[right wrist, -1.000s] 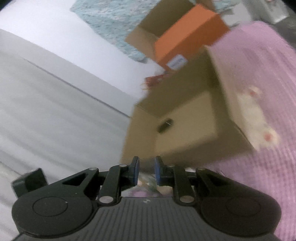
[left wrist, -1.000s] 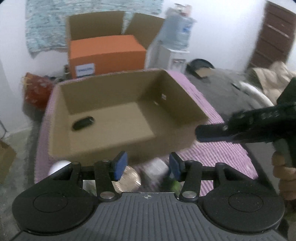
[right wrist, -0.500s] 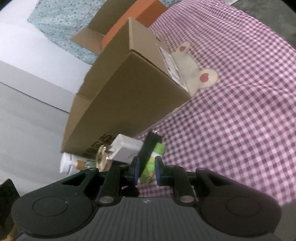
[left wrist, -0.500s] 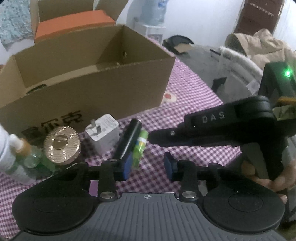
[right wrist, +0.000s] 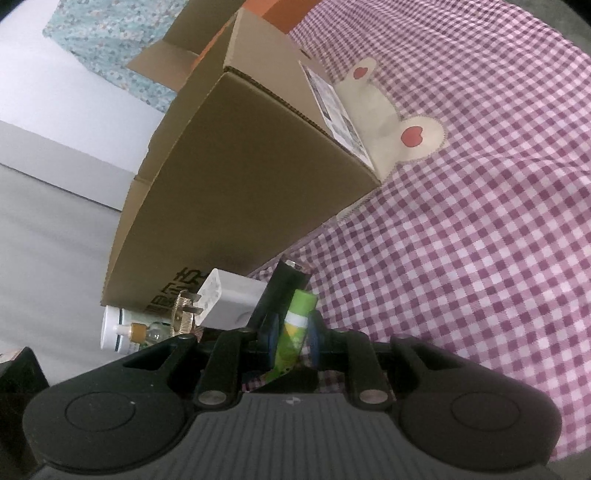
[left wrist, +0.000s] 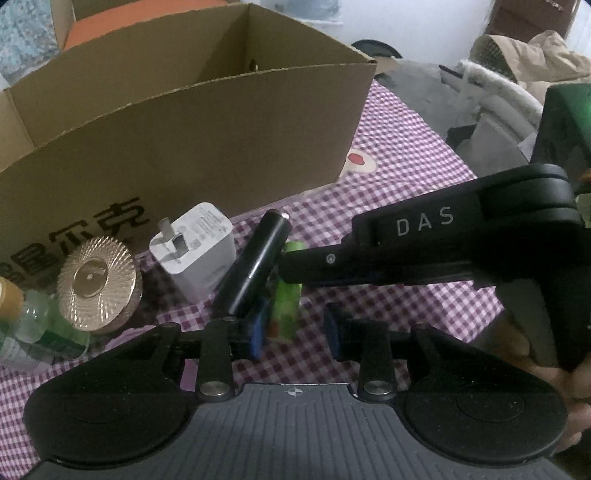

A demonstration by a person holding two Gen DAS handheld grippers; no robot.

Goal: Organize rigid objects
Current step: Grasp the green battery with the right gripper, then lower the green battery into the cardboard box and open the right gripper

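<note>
A green tube [left wrist: 286,310] [right wrist: 295,332] lies on the checked cloth beside a black cylinder [left wrist: 255,264] [right wrist: 279,295]. A white charger [left wrist: 195,249] [right wrist: 231,304], a gold round lid [left wrist: 94,280] and a clear bottle [left wrist: 26,325] lie in front of the open cardboard box [left wrist: 207,122] [right wrist: 236,162]. My right gripper [right wrist: 291,336] comes in from the right, its jaws on either side of the green tube with a small gap. My left gripper [left wrist: 295,334] is open, low over the cloth, just behind the tube and cylinder.
The purple checked cloth [right wrist: 480,221] has a bear patch [right wrist: 402,125] right of the box. An orange box [left wrist: 96,22] stands behind. A white bottle [right wrist: 114,332] lies left of the objects. Coats and a grey surface lie far right [left wrist: 517,66].
Both grippers dropped from above the box to the objects in front of it. My right gripper moved forward around the green tube and opened slightly; my left narrowed a little.
</note>
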